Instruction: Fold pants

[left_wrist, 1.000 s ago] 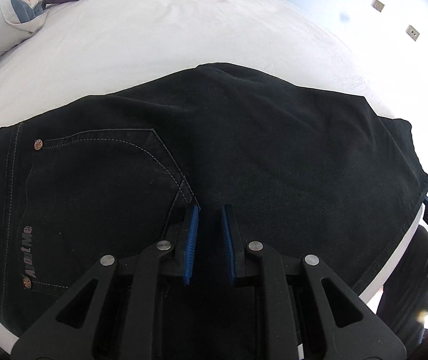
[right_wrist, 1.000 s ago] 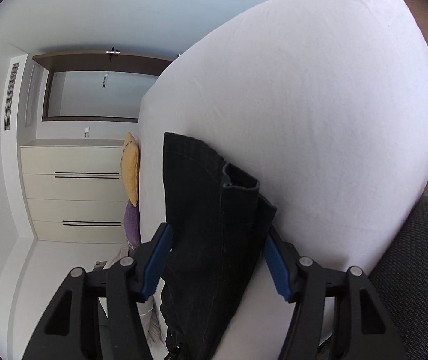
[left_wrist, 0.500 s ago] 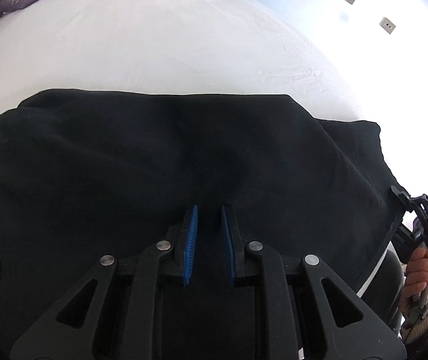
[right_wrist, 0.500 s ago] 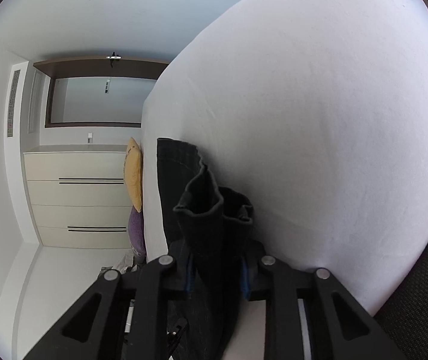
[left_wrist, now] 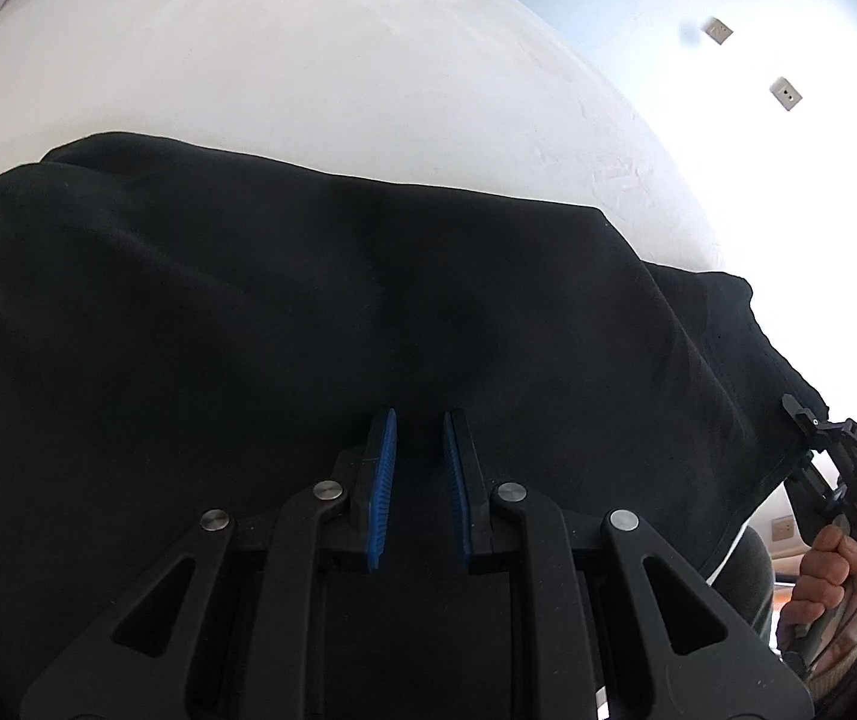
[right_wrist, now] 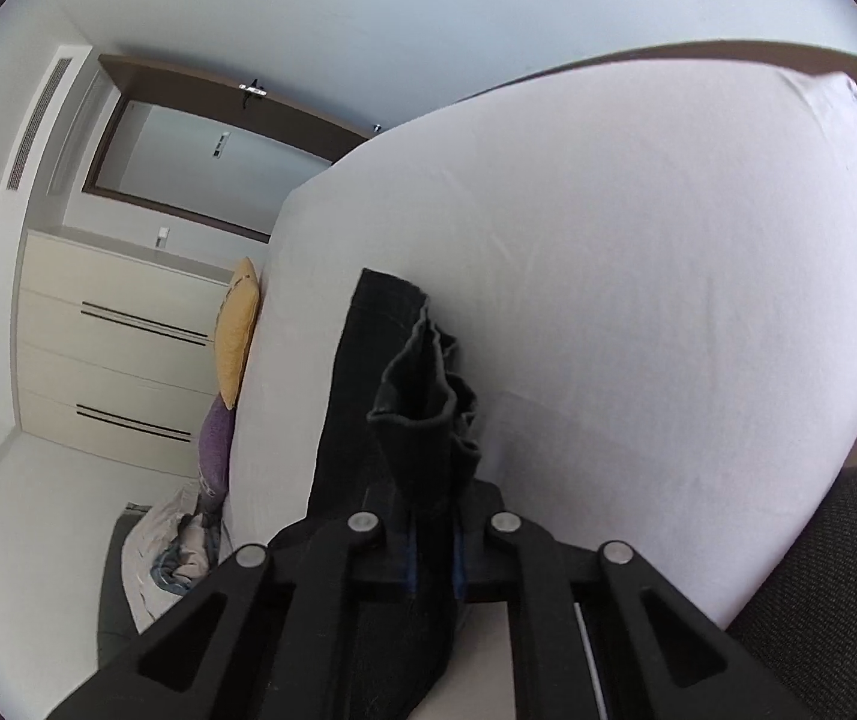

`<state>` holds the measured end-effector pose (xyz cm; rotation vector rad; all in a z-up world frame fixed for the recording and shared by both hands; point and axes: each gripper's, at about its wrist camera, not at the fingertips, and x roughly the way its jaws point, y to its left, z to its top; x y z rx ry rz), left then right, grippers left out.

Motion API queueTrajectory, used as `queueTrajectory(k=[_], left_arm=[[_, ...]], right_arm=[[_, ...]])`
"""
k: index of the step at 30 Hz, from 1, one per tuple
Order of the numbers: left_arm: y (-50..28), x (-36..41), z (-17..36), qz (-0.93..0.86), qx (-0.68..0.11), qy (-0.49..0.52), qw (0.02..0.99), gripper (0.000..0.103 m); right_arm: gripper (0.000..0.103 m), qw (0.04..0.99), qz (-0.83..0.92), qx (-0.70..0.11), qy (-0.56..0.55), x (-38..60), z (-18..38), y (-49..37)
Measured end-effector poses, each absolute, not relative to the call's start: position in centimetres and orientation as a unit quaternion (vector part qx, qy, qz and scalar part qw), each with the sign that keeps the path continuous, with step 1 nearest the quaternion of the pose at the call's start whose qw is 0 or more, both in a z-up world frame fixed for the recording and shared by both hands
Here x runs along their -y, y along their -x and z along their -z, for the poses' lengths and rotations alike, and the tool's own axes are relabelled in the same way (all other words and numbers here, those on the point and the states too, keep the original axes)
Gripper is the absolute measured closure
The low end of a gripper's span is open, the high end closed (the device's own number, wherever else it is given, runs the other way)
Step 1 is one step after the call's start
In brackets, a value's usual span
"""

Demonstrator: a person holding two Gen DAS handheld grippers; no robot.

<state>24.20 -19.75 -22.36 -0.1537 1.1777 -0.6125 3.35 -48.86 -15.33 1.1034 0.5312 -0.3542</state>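
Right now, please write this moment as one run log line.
pants: spread on bed | right tool: just closed, clamping bunched hem | left tool: nearly shut, over pants

Daylight floods my left view: the wall (left_wrist: pixel 728 12) and the bed's (left_wrist: pixel 320 60) right side blow out to white glare, while the pants (left_wrist: pixel 308 312) sink to near-featureless black. My right view is softer and evenly lit, with a faint shadow on the bed beside the cloth. Both pictures are sharp at centre, bowed by fisheye, with dark vignetted corners.
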Motion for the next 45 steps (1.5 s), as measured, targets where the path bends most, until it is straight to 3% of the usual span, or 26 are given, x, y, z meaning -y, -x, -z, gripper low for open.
queueTrajectory(k=[4, 7, 14, 24, 25, 26, 28, 36, 37, 39, 40, 41, 43, 45], left_arm=[[-24.7, 18.4, 22.9, 0.291, -0.551, 0.114, 0.773, 0.087], [-24.9, 17.1, 23.2, 0.296, -0.552, 0.147, 0.766, 0.087], [-24.5, 12.8, 23.0, 0.288, -0.552, 0.223, 0.750, 0.087], [-25.1, 9.6, 23.2, 0.291, -0.575, 0.309, 0.699, 0.086], [-25.2, 9.6, 23.2, 0.293, -0.579, 0.317, 0.692, 0.078], [-25.4, 9.6, 23.1, 0.296, -0.581, 0.326, 0.685, 0.054], [-25.4, 9.6, 22.5, 0.297, -0.573, 0.340, 0.684, 0.019], [-27.0, 9.8, 23.2, 0.314, -0.612, 0.333, 0.645, 0.017], [-27.2, 9.9, 23.4, 0.323, -0.613, 0.327, 0.642, 0.019], [-27.8, 10.2, 23.8, 0.335, -0.623, 0.319, 0.631, 0.044], [-28.1, 10.2, 24.0, 0.340, -0.632, 0.314, 0.622, 0.077], [-28.4, 10.1, 24.1, 0.337, -0.639, 0.305, 0.621, 0.086], [-28.8, 9.9, 23.9, 0.346, -0.640, 0.280, 0.627, 0.096], [-29.3, 9.1, 23.1, 0.350, -0.637, 0.258, 0.637, 0.097]], right_arm=[[0.094, 0.874, 0.121, -0.302, -0.361, 42.3, 11.1, -7.9], [0.094, 0.919, 0.049, -0.360, -0.152, 32.8, 9.7, -11.5], [0.095, 0.882, -0.023, -0.457, 0.114, 20.6, 16.3, -12.7], [0.095, 0.895, -0.013, -0.440, 0.072, 20.9, 15.7, -12.1], [0.094, 0.897, -0.012, -0.436, 0.072, 20.7, 15.6, -11.8], [0.094, 0.898, -0.010, -0.433, 0.072, 20.6, 15.4, -11.8], [0.094, 0.903, -0.007, -0.425, 0.066, 20.3, 14.9, -11.6], [0.094, 0.910, -0.016, -0.409, 0.070, 18.3, 13.9, -11.0], [0.094, 0.910, -0.018, -0.409, 0.070, 18.1, 13.8, -11.0], [0.094, 0.911, -0.021, -0.406, 0.067, 17.9, 13.6, -10.8], [0.094, 0.912, -0.022, -0.405, 0.063, 17.9, 13.5, -10.8], [0.094, 0.912, -0.024, -0.405, 0.059, 17.9, 13.5, -10.9], [0.093, 0.913, -0.026, -0.404, 0.055, 17.7, 13.4, -11.1], [0.093, 0.913, -0.035, -0.403, 0.053, 17.2, 13.4, -11.3]])
